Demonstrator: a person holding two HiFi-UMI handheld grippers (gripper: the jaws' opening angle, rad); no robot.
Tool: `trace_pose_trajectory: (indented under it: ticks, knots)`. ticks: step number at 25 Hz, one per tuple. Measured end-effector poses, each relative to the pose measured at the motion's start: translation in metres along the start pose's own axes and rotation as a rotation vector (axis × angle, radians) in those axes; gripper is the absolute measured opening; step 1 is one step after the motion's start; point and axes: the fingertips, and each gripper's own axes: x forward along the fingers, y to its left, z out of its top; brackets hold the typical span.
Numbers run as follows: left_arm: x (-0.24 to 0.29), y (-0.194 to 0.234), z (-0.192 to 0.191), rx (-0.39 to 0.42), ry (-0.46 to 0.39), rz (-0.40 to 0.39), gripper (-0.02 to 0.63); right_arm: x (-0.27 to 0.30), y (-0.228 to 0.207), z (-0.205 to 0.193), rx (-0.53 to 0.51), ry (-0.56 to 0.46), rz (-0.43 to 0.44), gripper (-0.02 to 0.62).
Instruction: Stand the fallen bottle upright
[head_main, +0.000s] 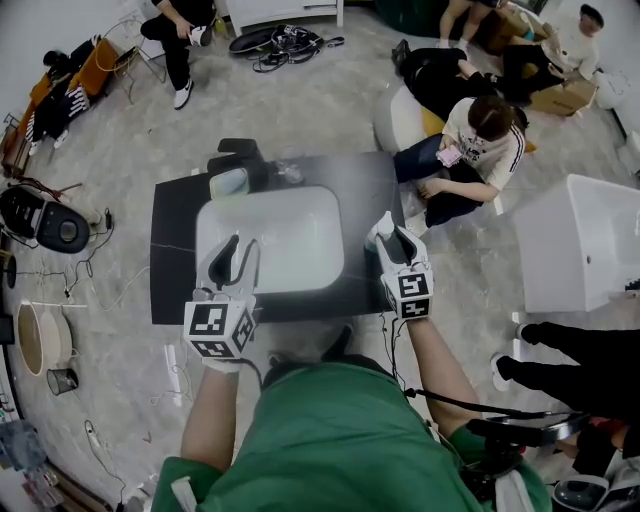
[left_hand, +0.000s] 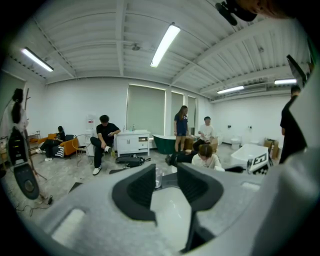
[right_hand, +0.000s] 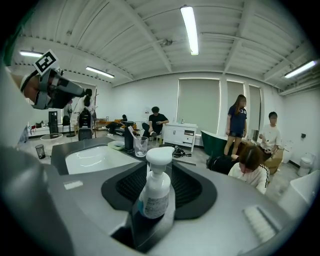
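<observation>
Bottle (right_hand: 155, 192) stands upright on worktop (head_main: 170, 250), axis vertical, between jaws of wide-spread right claw (head_main: 391, 232). Left claw (left_hand: 166, 174), parted and empty, is farther.

— What sort of place is this?
— A big bathroom-fittings studio, not a home. A white rectangular basin (head_main: 270, 240) sits in a dark stone counter (head_main: 170, 250). There is also a dark green freestanding bathtub (right_hand: 214, 142), a white vanity cabinet (right_hand: 181, 136), long fluorescent ceiling tubes (right_hand: 189, 27) and bare grey concrete floor (head_main: 330, 100).
</observation>
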Motion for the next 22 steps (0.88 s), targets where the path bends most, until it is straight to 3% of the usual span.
trace_pose_trajectory:
  ticks: [11, 22]
  knots:
    - [-0.007, 0.005, 0.007, -0.004, -0.032, -0.079, 0.132, -0.039, -0.003, 0.017, 0.08, -0.034, -0.106, 0.14]
    - [-0.033, 0.029, 0.032, 0.001, -0.091, -0.159, 0.118, -0.081, 0.038, 0.121, 0.135, -0.21, -0.161, 0.137]
